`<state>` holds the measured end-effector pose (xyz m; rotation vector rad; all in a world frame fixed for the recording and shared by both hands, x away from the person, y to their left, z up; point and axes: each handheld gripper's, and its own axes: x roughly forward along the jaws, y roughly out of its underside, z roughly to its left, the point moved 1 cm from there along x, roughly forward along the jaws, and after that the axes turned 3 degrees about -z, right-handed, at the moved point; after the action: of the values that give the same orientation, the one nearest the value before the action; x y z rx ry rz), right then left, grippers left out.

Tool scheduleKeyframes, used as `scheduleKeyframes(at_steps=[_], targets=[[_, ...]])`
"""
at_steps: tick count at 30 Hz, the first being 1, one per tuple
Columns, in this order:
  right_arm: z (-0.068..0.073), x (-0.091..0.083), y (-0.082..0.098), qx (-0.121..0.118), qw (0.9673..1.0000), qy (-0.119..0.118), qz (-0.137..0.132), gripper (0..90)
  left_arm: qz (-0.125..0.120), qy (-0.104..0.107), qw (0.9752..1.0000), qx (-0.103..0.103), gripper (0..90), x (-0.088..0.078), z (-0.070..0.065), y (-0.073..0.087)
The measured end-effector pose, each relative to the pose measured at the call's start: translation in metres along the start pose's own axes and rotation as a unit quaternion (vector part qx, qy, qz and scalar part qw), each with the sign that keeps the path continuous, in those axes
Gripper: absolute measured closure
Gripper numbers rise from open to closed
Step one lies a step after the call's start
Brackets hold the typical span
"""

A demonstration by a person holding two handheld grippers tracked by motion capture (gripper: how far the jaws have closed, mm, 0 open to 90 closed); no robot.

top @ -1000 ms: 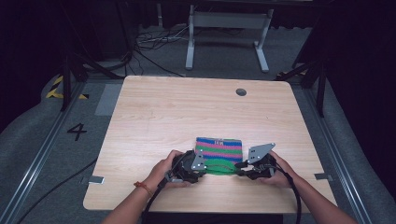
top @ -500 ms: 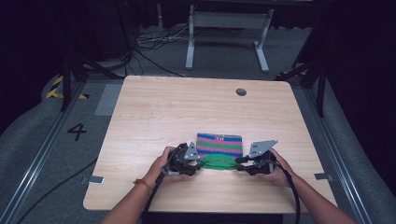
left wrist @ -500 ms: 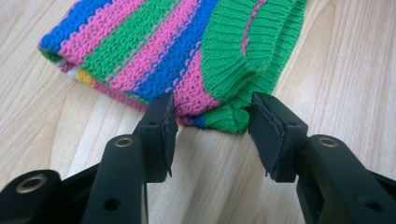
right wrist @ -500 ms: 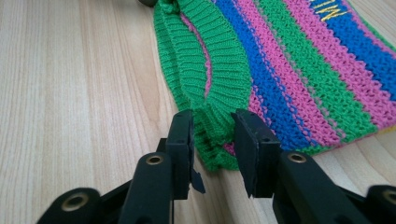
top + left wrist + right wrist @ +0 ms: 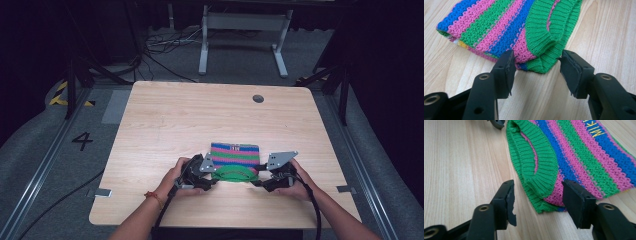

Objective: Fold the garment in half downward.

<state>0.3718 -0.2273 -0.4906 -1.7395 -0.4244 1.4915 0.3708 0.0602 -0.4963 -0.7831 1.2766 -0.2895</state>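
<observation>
A small knitted garment (image 5: pixel 235 159) with blue, pink and green stripes and a green ribbed collar lies flat near the table's front edge. My left gripper (image 5: pixel 212 180) sits at its near left corner. Seen along the left gripper (image 5: pixel 536 68), the jaws stand open on either side of the knit's (image 5: pixel 506 30) green corner without touching it. My right gripper (image 5: pixel 256 181) is at the near right corner. From the right gripper (image 5: pixel 537 195), open jaws straddle the garment's (image 5: pixel 574 155) green hem corner. Yellow lettering (image 5: pixel 594 127) runs along a blue stripe.
The wooden table (image 5: pixel 165 125) has a round cable hole (image 5: pixel 258 98) at its far right. Beyond it stand a grey metal frame (image 5: pixel 240 30) and cables on the floor. A floor marking "4" (image 5: pixel 82 141) lies left of the table.
Both grippers have edged in toward the garment's near corners. The garment now lies flatter and reaches slightly farther up the table than a second ago.
</observation>
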Motion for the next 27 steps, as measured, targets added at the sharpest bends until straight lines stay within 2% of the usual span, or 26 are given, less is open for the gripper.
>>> scheduleKeyframes(at_steps=[8, 12, 17, 18, 22, 25, 27], targets=[[-0.002, -0.005, -0.003, -0.003, 0.9993, 0.036, 0.011, 34.5, -0.005, -0.010, 0.9999, 0.008, 41.7, -0.009, 0.000, -0.005], [-0.002, -0.009, -0.006, -0.008, 0.9990, 0.043, 0.011, 32.6, -0.017, -0.018, 0.9997, -0.003, 40.1, -0.017, 0.006, -0.005], [-0.003, -0.013, -0.009, -0.019, 0.9978, 0.060, 0.016, 30.1, -0.012, -0.029, 0.9994, -0.013, 34.1, -0.022, 0.012, -0.003], [-0.004, -0.014, -0.010, -0.021, 0.9964, 0.077, 0.027, 28.3, 0.000, -0.043, 0.9991, -0.007, 33.3, -0.024, 0.016, -0.003], [-0.007, -0.016, -0.008, -0.013, 0.9958, 0.086, 0.031, 28.7, -0.001, -0.051, 0.9986, -0.014, 30.0, -0.030, 0.021, -0.001], [-0.009, -0.019, -0.007, -0.016, 0.9951, 0.091, 0.036, 27.9, 0.007, -0.062, 0.9980, -0.012, 26.7, -0.033, 0.024, 0.000], [-0.010, -0.020, -0.008, -0.014, 0.9939, 0.102, 0.040, 27.8, 0.014, -0.067, 0.9977, -0.008, 26.7, -0.035, 0.025, 0.001]])
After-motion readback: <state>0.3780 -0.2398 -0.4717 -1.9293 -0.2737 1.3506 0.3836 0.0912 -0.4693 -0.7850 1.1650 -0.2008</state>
